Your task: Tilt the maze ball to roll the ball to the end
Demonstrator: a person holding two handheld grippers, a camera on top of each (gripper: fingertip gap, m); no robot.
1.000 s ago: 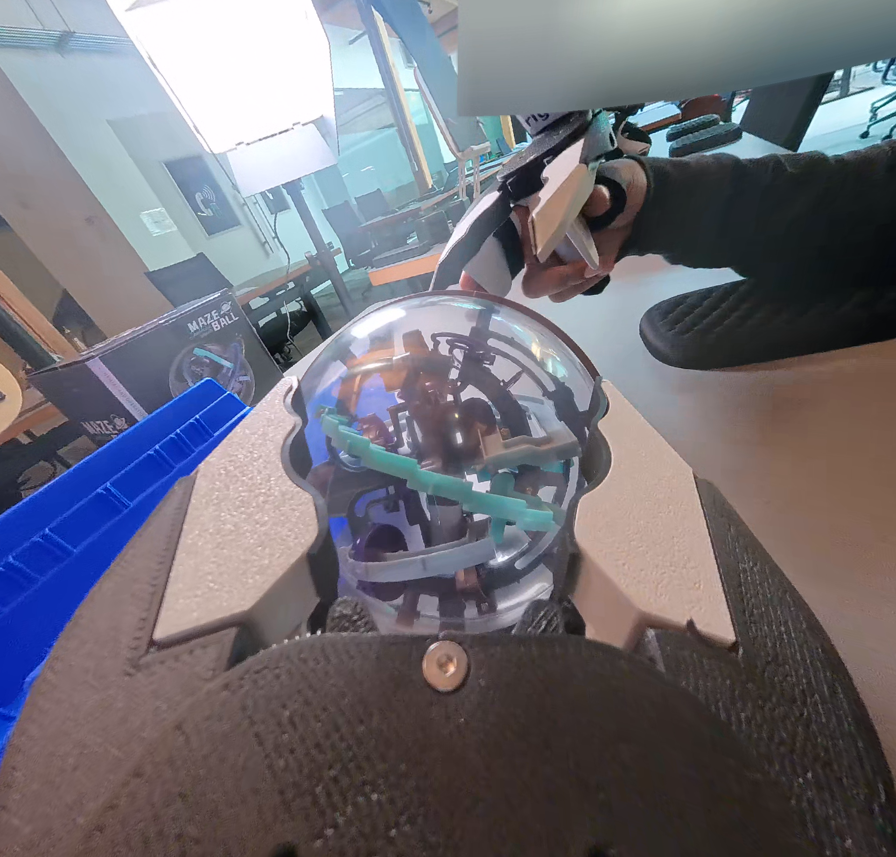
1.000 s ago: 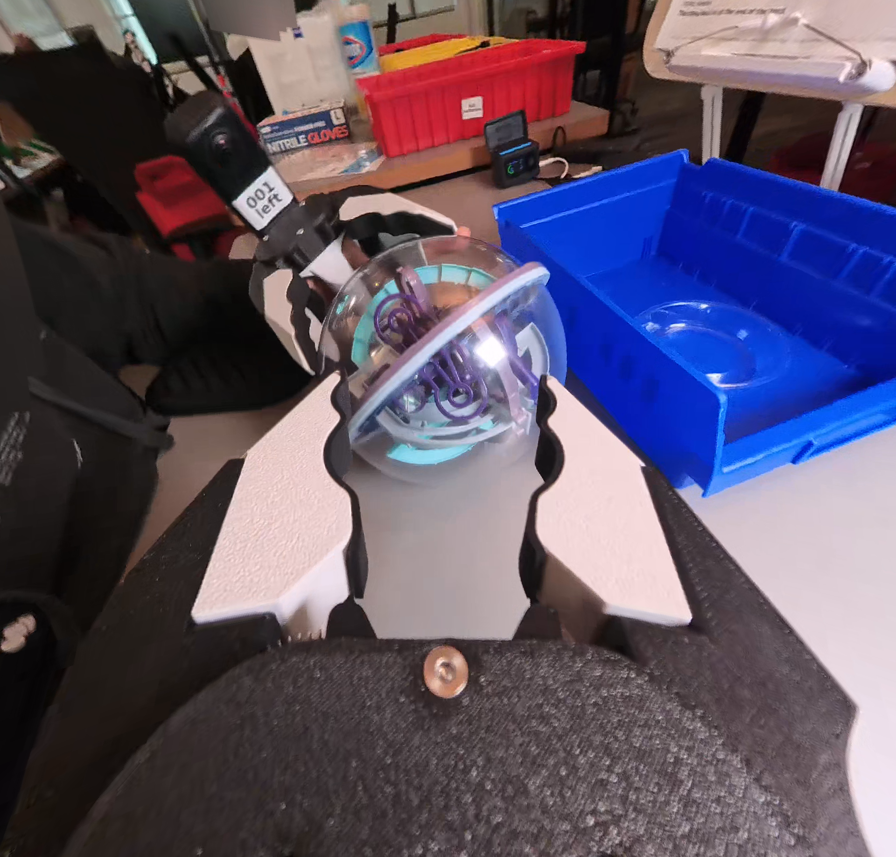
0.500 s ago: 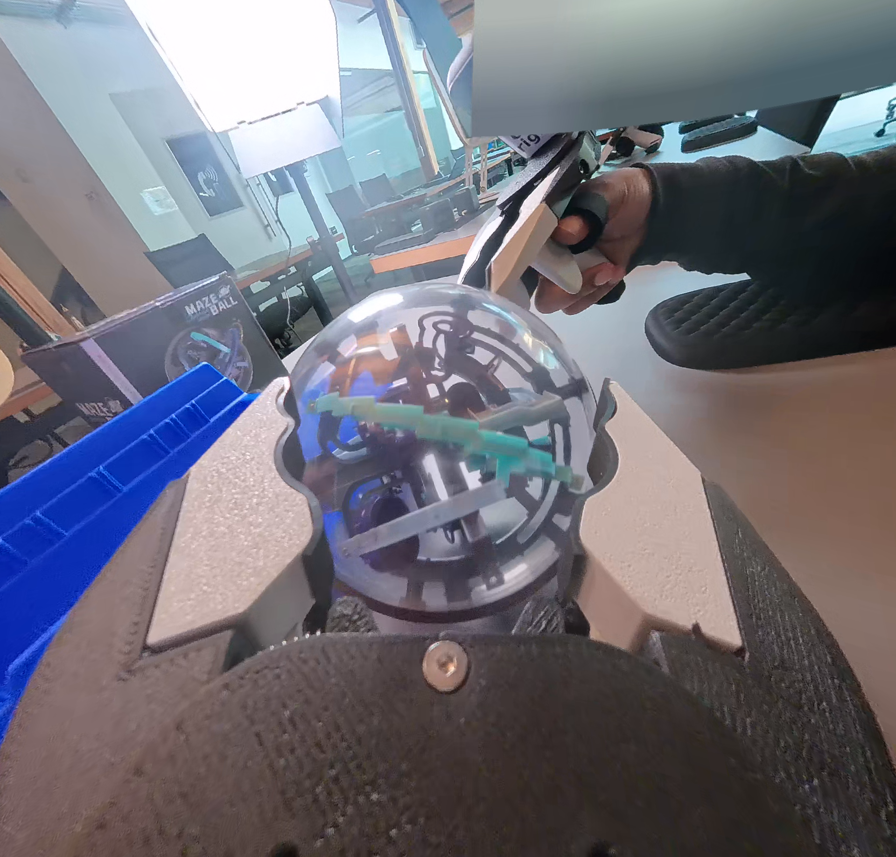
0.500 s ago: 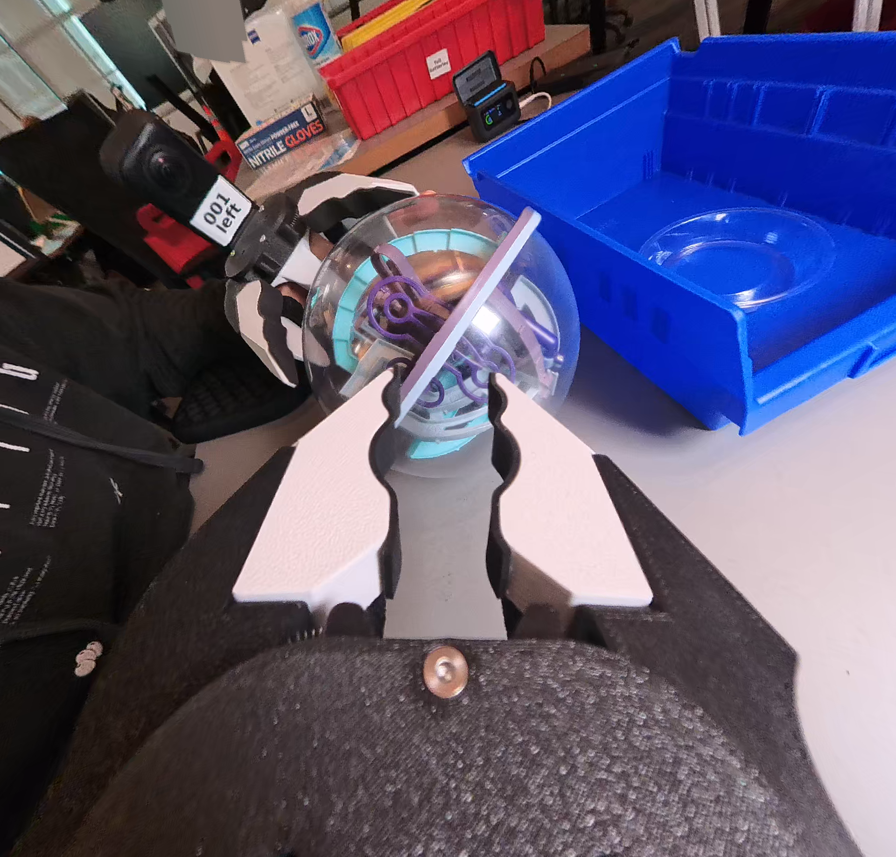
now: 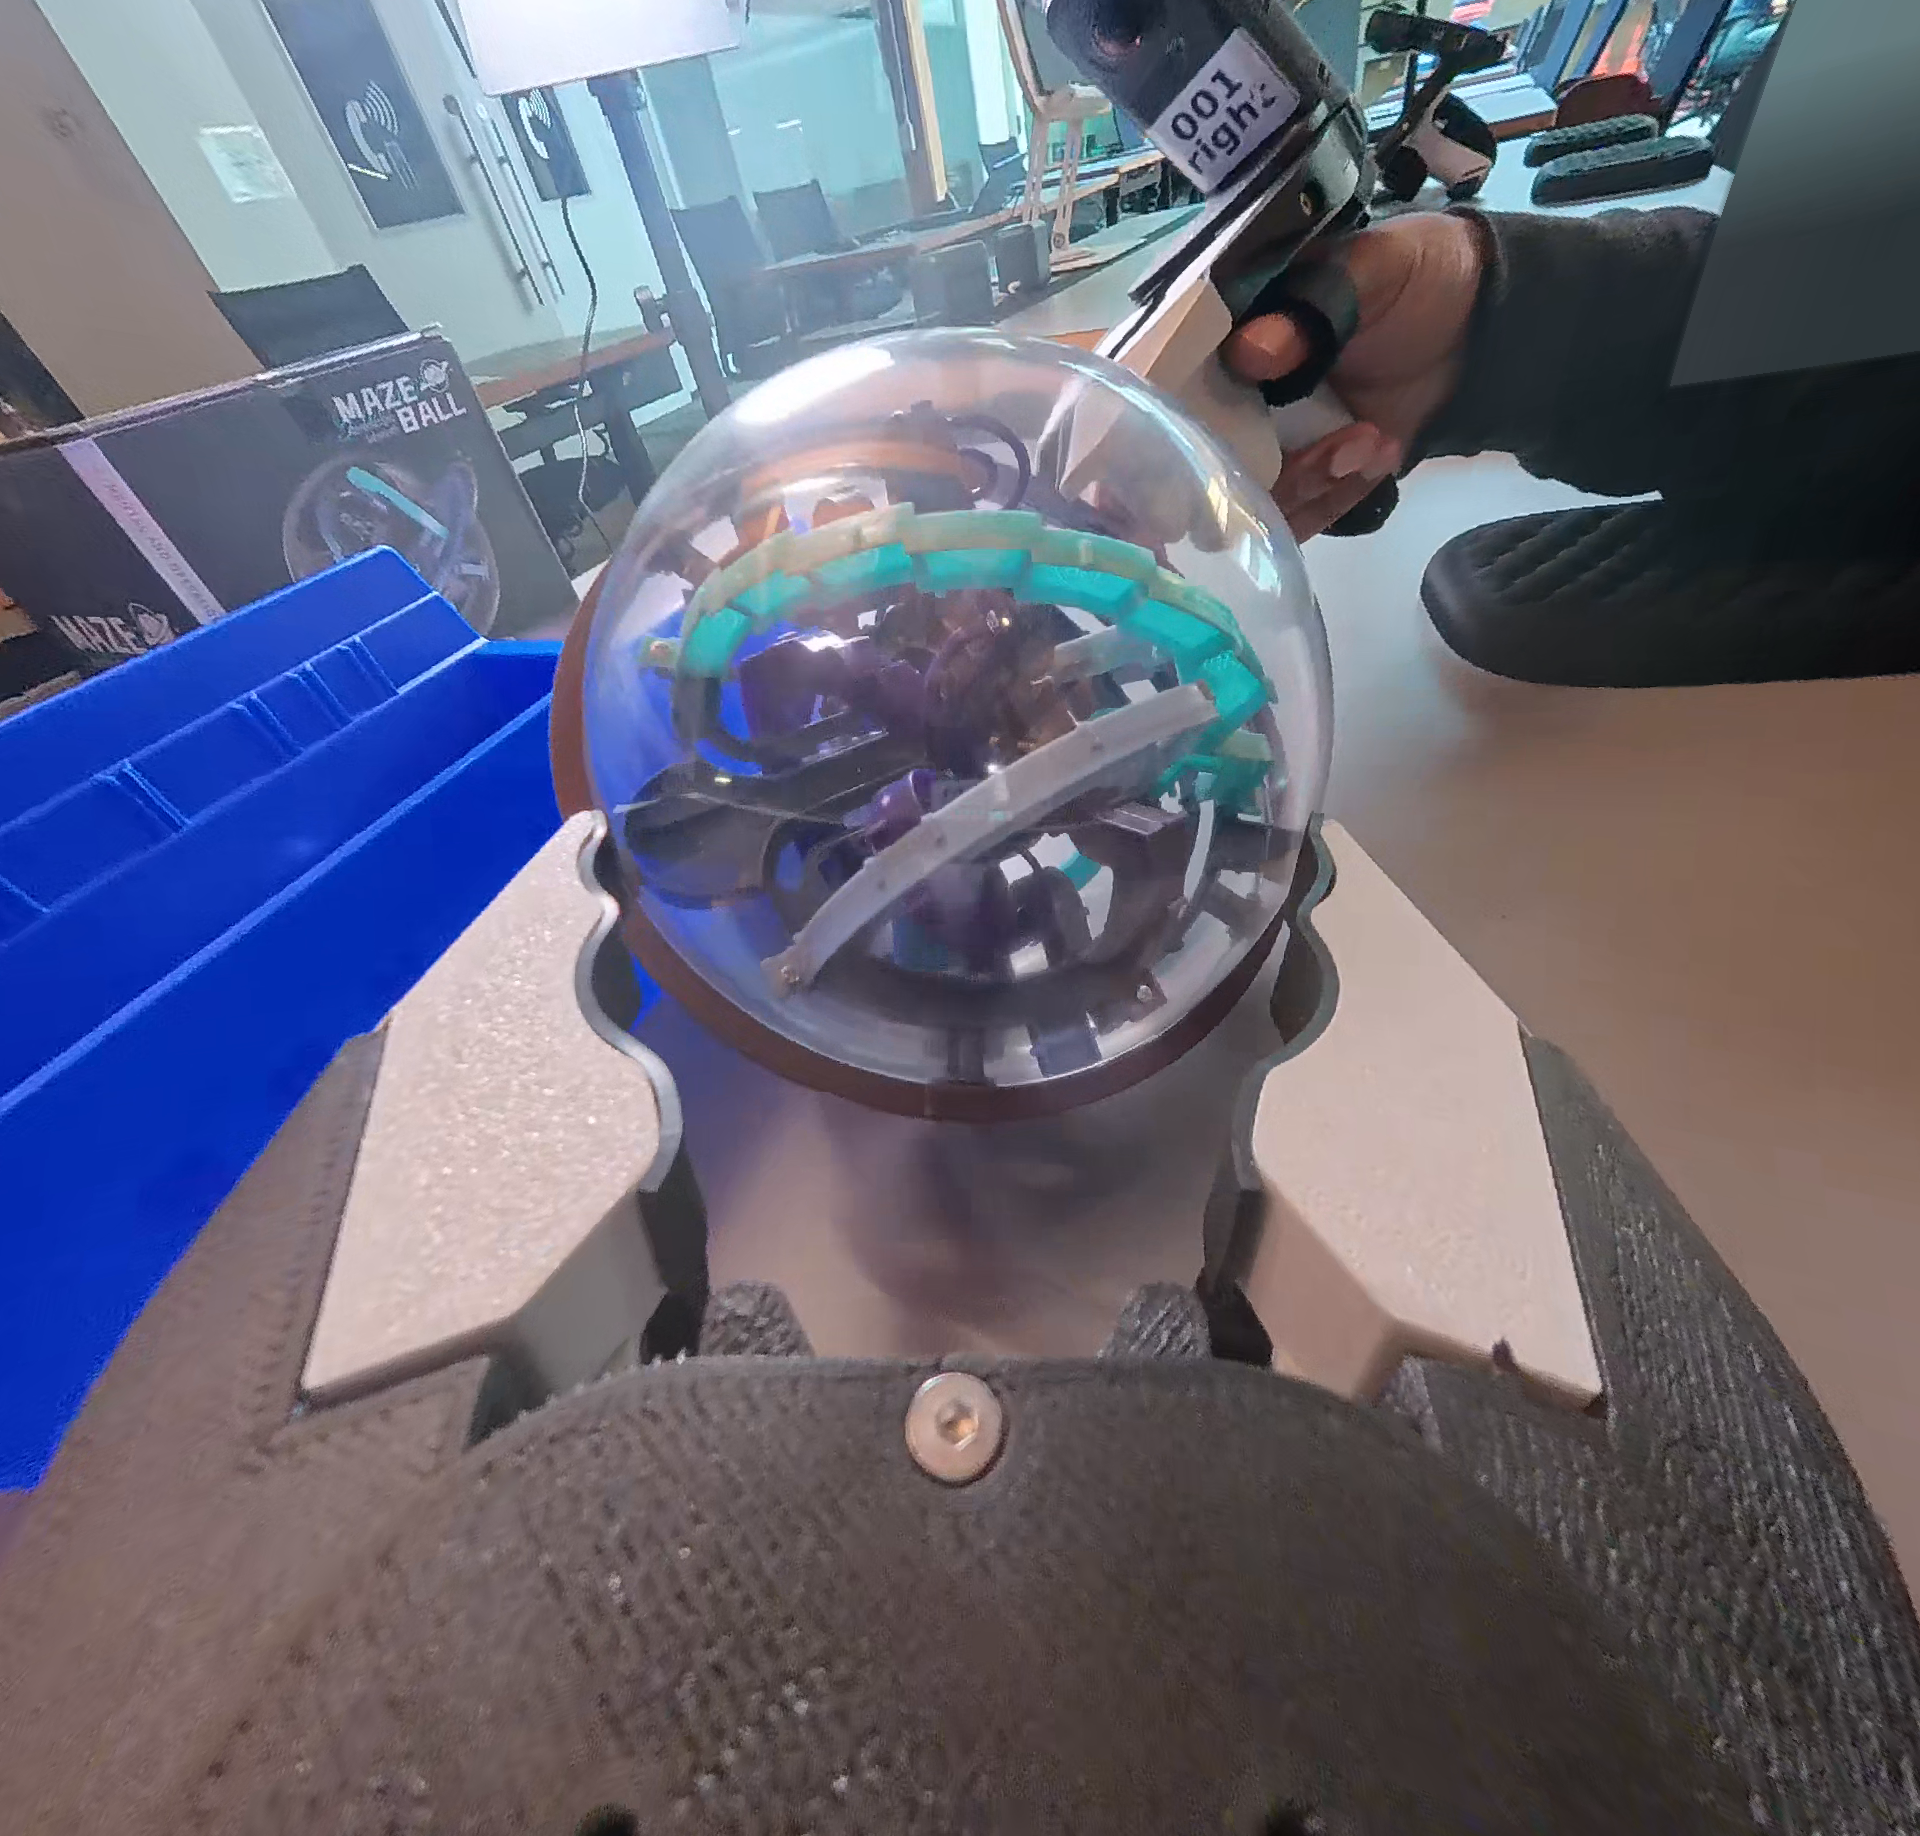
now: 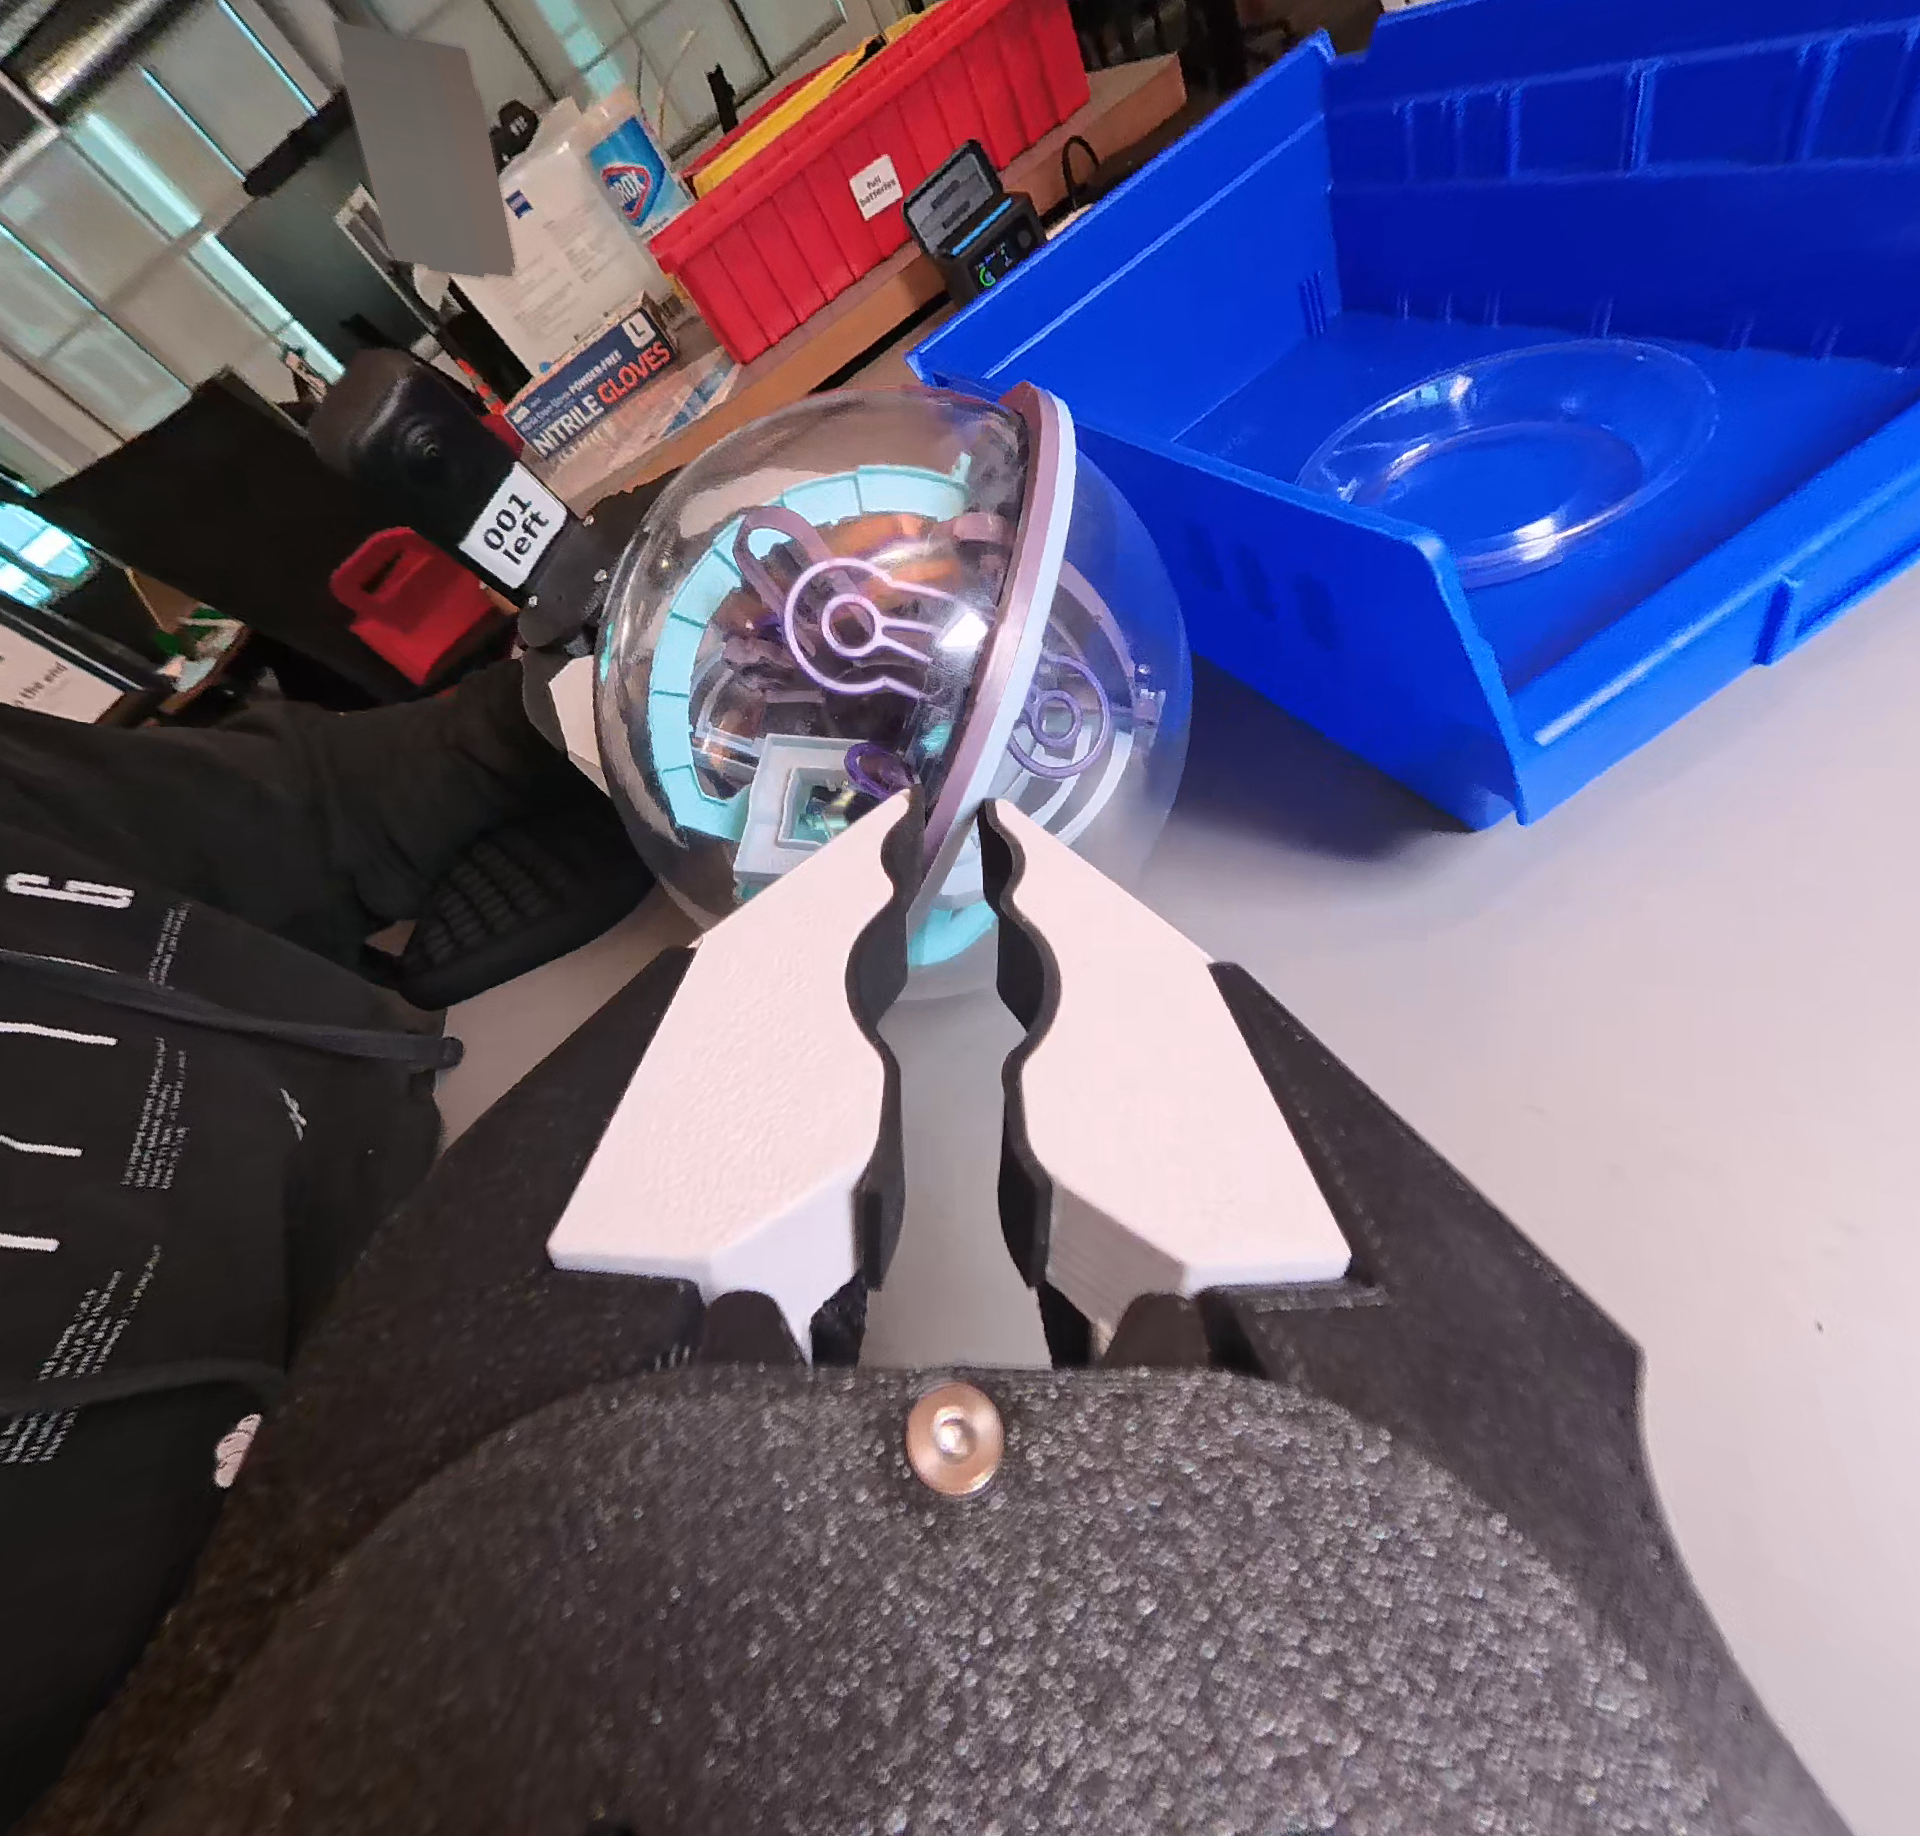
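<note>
Two tongs of mine meet on one clear plastic maze sphere [image 5: 951, 716] with teal, grey and purple tracks inside. It stands on the pale grey table [image 6: 1507, 1059], just beside the big blue plastic bin [image 6: 1558, 384] that holds a clear shallow dish [image 6: 1507, 467]. My left tongs [image 5: 951, 913] reach forward low over the table, their white fingers [image 5: 499, 1080] spread wide, cradling the sphere's lower sides; the pads look to be touching it at both tips. My right tongs [image 6: 948, 830] come in from the opposite side, angled upward, nearly together and pinching the thin purple rim [image 6: 1023, 623] that rings the sphere. From the left view, my right hand [image 5: 1371, 363] is wrapped round its handle, dark sleeve [image 5: 1590, 321] stretched out above the table. A dark printed box [image 5: 260, 498] stands behind the bin.
</note>
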